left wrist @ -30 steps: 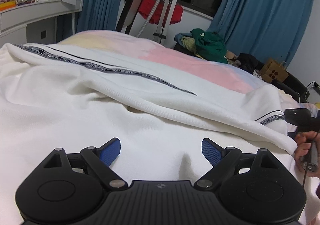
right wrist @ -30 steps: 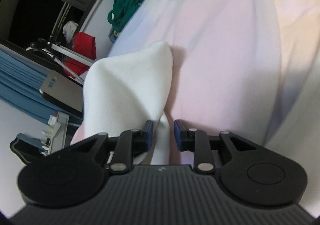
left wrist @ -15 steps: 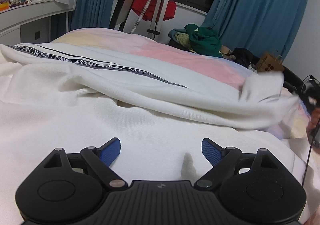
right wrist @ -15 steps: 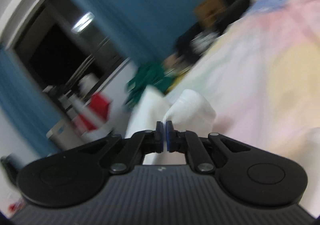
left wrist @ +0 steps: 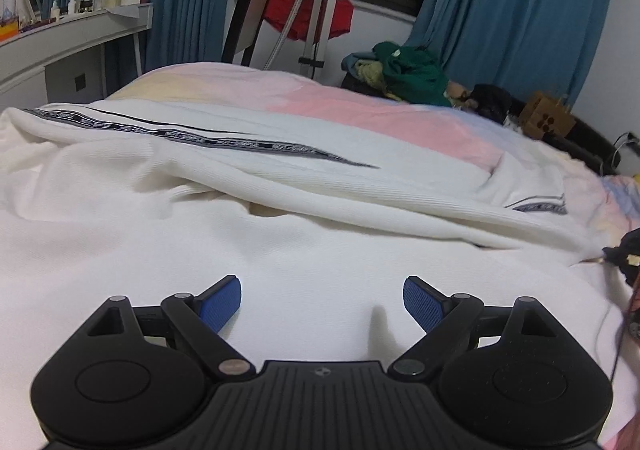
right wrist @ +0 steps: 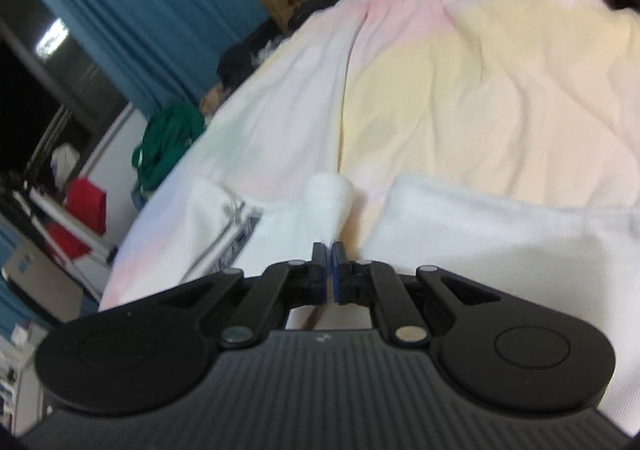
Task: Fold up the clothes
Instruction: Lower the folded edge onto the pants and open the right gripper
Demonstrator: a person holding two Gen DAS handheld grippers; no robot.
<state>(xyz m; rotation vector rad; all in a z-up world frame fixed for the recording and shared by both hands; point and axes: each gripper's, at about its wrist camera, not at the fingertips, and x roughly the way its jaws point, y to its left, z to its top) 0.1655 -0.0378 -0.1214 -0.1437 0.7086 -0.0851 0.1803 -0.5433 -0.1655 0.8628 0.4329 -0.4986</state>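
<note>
- The left gripper (left wrist: 322,296) sits at the bottom centre of the left wrist view, its blue-padded fingers (left wrist: 222,302) spread wide with nothing between them, just above a flat stretch of a white garment (left wrist: 280,234).
- The garment fills the lower and middle of that frame, spread over a pastel bedsheet (left wrist: 380,117); a dark lettered stripe (left wrist: 224,141) runs across its upper fold from the left edge toward the centre.
- In the right wrist view, the right gripper (right wrist: 329,256) at lower centre has its fingers pinched nearly together on a bunched bit of the white cloth, which pokes up just past the tips.
- A green pile of clothes (left wrist: 412,73) lies beyond the bed, upper right of centre, before blue curtains (left wrist: 516,9).
</note>
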